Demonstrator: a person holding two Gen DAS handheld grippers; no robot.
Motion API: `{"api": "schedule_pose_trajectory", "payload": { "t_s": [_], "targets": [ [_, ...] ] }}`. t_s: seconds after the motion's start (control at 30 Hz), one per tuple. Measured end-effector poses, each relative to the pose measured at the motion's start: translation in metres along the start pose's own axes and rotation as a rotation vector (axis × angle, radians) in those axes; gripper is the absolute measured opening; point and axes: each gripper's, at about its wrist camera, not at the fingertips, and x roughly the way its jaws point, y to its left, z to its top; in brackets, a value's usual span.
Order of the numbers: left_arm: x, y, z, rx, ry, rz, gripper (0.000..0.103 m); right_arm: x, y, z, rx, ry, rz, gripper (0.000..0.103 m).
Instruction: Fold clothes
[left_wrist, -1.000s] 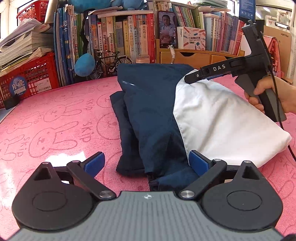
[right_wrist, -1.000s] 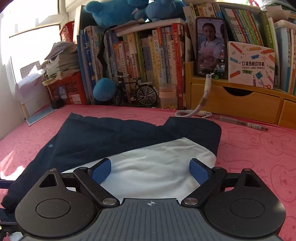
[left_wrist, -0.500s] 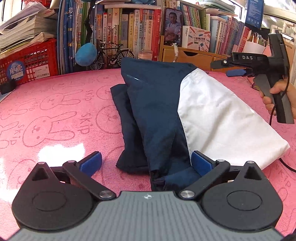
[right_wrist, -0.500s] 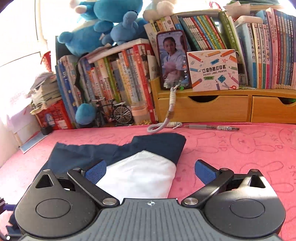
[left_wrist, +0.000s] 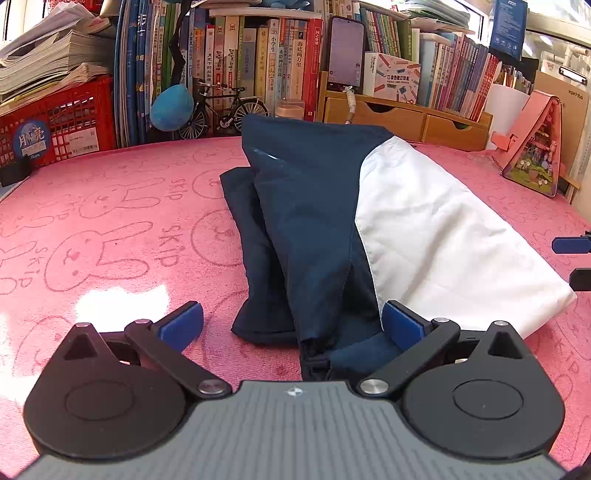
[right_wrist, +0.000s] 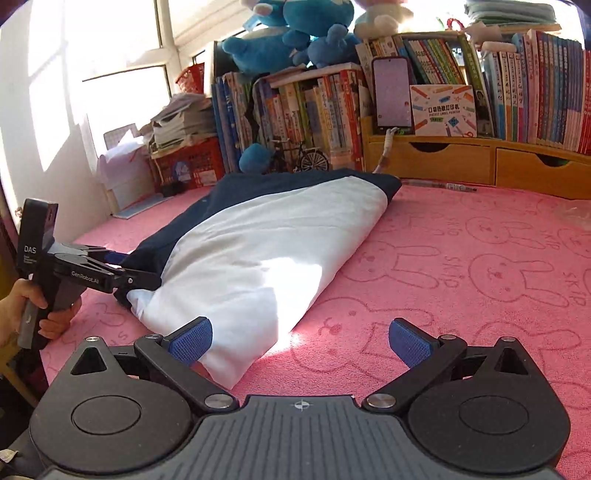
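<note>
Between my left claw's (left_wrist: 291, 326) spread, empty jaws lies the near end of the navy-and-white garment (left_wrist: 332, 229), stretching toward twelve o'clock across the pink rabbit-print cloth (left_wrist: 110, 229). At three o'clock, my right claw (right_wrist: 301, 341) gapes wide beside the white panel's edge.

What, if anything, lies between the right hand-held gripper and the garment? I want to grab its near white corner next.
Nothing visible does. The right hand-held gripper is open, and the garment's white corner already lies beside its left pad, with only bare pink cloth around it.
</note>
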Motion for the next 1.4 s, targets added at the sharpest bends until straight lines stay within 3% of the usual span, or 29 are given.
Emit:
{"api": "schedule_pose_trajectory", "payload": {
  "t_s": [0.27, 0.7, 1.0, 1.27, 1.4],
  "targets": [
    [0.0, 0.0, 0.0, 0.0, 0.0, -0.001, 0.103, -0.007, 0.034, -0.026, -0.249, 0.135, -0.005, 0.103],
    [0.0, 0.001, -0.001, -0.003, -0.002, -0.002, 0.103, 0.032, 0.048, -0.012, -0.22, 0.161, 0.022, 0.103],
    [-0.013, 0.001, -0.009, -0.042, -0.016, -0.006, 0.103, 0.034, 0.046, -0.012, -0.204, 0.162, 0.018, 0.103],
    [-0.041, -0.029, -0.031, 0.153, -0.007, -0.099, 0.103, 0.034, 0.046, -0.014, -0.204, 0.161, 0.018, 0.103],
    [-0.038, -0.039, -0.035, 0.21, -0.024, -0.071, 0.103, 0.034, 0.046, -0.015, -0.205, 0.161, 0.019, 0.103]
  ]
}}
